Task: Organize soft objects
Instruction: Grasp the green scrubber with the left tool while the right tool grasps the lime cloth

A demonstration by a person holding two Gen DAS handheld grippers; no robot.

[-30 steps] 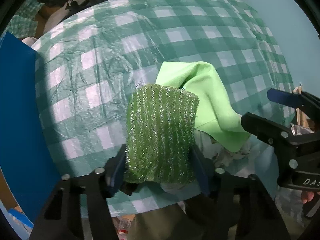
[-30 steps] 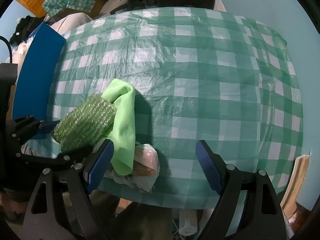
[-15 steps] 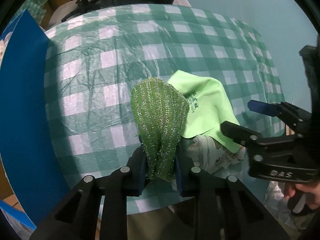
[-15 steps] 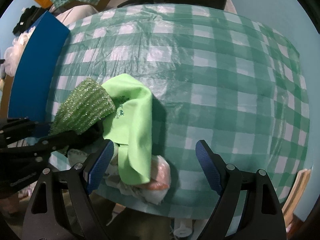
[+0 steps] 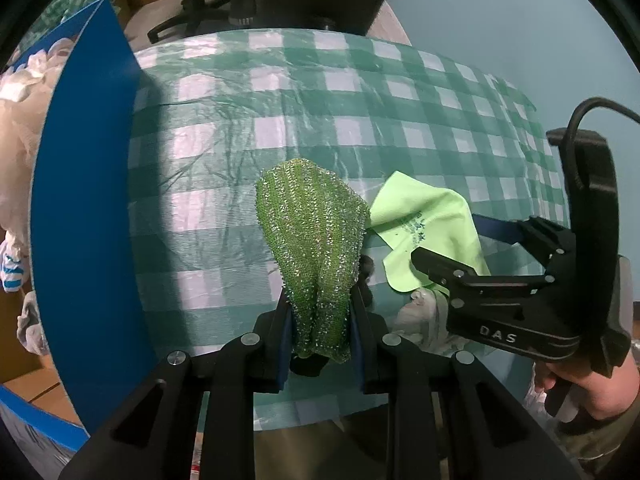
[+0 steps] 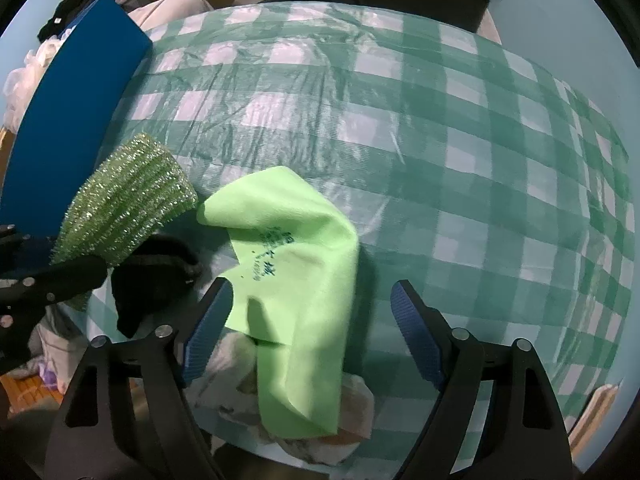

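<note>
Glittery green scrubbing pad (image 5: pixel 314 248) is pinched tight at its lower end in the left gripper (image 5: pixel 320 334), lifted off the checked tablecloth (image 5: pixel 280 128). Right gripper (image 6: pixel 310 320) hangs over the lime microfibre cloth (image 6: pixel 294 268), jaws wide but closing, pads not yet pressing it. Cloth still drapes the pale crumpled pile (image 6: pixel 352 412) at the table edge. Blue bin (image 5: pixel 88 184) on the left looks like the destination. Early stage, I'd judge: one item in hand, cloth and pile left.

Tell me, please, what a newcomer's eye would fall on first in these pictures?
First, the glittery green scrubber, pinched upright in the left gripper above the green checked tablecloth. Next, the lime cloth with printed lettering, draped over a pale bundle at the table's near edge, between the closing jaws of the right gripper.
</note>
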